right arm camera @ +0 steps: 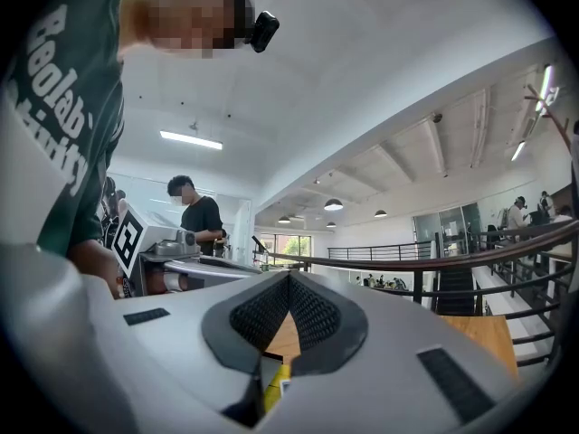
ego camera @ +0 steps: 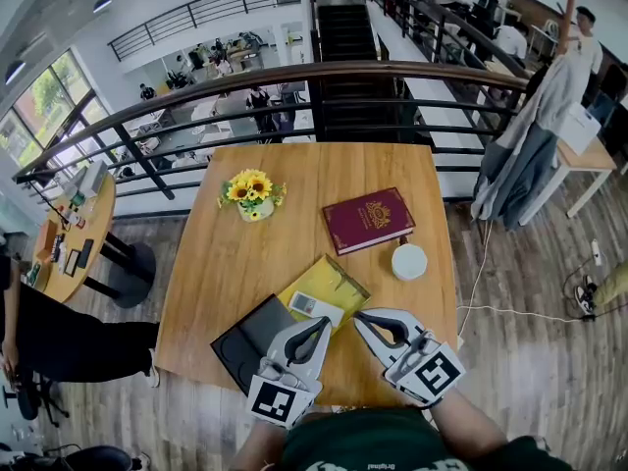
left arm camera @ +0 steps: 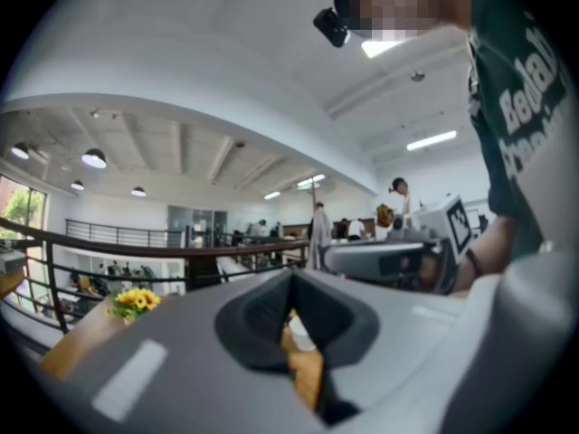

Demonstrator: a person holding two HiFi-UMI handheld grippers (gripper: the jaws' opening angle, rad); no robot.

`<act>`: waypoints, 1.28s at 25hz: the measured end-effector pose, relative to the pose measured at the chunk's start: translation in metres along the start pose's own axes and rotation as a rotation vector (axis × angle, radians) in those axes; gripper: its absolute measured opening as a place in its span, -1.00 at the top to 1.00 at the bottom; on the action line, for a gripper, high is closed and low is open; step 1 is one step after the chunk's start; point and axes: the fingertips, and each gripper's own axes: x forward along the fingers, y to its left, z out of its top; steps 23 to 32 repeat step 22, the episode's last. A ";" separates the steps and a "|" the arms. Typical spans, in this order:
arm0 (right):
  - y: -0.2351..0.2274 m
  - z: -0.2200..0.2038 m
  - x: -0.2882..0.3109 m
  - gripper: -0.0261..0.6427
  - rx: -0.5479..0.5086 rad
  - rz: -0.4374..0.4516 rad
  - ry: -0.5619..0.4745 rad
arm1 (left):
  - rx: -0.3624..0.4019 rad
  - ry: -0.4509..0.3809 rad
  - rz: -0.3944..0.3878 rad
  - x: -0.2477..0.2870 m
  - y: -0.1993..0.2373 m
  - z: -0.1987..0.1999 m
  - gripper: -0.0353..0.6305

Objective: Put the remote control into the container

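Observation:
A white remote control (ego camera: 316, 307) lies on the near corner of a flat yellow object (ego camera: 332, 281) on the wooden table (ego camera: 294, 175). A black, shallow container (ego camera: 245, 346) sits just left of it, at the table's front edge. My left gripper (ego camera: 320, 326) hovers over the container, its tips close to the remote's near end, and its jaws are shut on nothing. My right gripper (ego camera: 361, 317) is to the right of the remote, also shut and empty. In the left gripper view the pads (left arm camera: 271, 310) meet at the tip. In the right gripper view the ribbed pads (right arm camera: 312, 315) likewise meet.
A small pot of sunflowers (ego camera: 252, 194) stands at the mid-left of the table. A dark red book (ego camera: 369, 220) and a round white object (ego camera: 409, 261) lie to the right. A railing (ego camera: 294, 77) runs behind the table, and a coat stand (ego camera: 535, 135) is at the right.

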 end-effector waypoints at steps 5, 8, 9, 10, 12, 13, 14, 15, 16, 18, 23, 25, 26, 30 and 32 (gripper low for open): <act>0.000 0.000 -0.001 0.87 -0.002 -0.002 0.002 | 0.000 -0.007 -0.001 0.001 -0.001 0.002 0.90; 0.000 0.002 0.001 0.87 -0.003 0.001 0.000 | 0.005 -0.005 -0.003 0.002 -0.001 0.003 0.90; 0.000 0.003 0.000 0.87 -0.002 0.002 0.001 | 0.004 -0.005 -0.004 0.003 -0.001 0.003 0.90; -0.001 0.003 0.000 0.87 -0.002 0.002 0.002 | 0.002 -0.005 -0.005 0.004 -0.001 0.003 0.90; -0.002 0.004 -0.001 0.87 -0.004 -0.002 0.003 | 0.001 -0.006 -0.004 0.005 -0.002 0.002 0.90; -0.004 0.004 -0.001 0.87 -0.004 -0.006 0.000 | 0.003 -0.004 -0.003 0.005 -0.002 0.000 0.90; -0.005 0.003 -0.001 0.87 -0.003 -0.010 -0.002 | 0.007 -0.001 -0.003 0.006 -0.001 -0.001 0.90; -0.006 0.003 -0.002 0.87 -0.002 -0.013 -0.004 | 0.010 0.001 -0.002 0.006 -0.001 -0.002 0.90; -0.006 0.003 -0.002 0.87 -0.002 -0.015 -0.005 | 0.010 0.001 -0.001 0.007 -0.002 -0.003 0.90; -0.007 0.003 -0.003 0.87 -0.002 -0.017 -0.005 | 0.005 0.000 0.002 0.007 -0.002 -0.003 0.90; -0.007 0.001 -0.003 0.87 0.005 -0.020 -0.010 | 0.013 0.001 0.000 0.007 -0.002 -0.003 0.90; -0.007 0.001 -0.003 0.87 0.005 -0.020 -0.010 | 0.013 0.001 0.000 0.007 -0.002 -0.003 0.90; -0.007 0.001 -0.003 0.87 0.005 -0.020 -0.010 | 0.013 0.001 0.000 0.007 -0.002 -0.003 0.90; -0.007 0.001 -0.003 0.87 0.005 -0.020 -0.010 | 0.013 0.001 0.000 0.007 -0.002 -0.003 0.90; -0.007 0.001 -0.003 0.87 0.005 -0.020 -0.010 | 0.013 0.001 0.000 0.007 -0.002 -0.003 0.90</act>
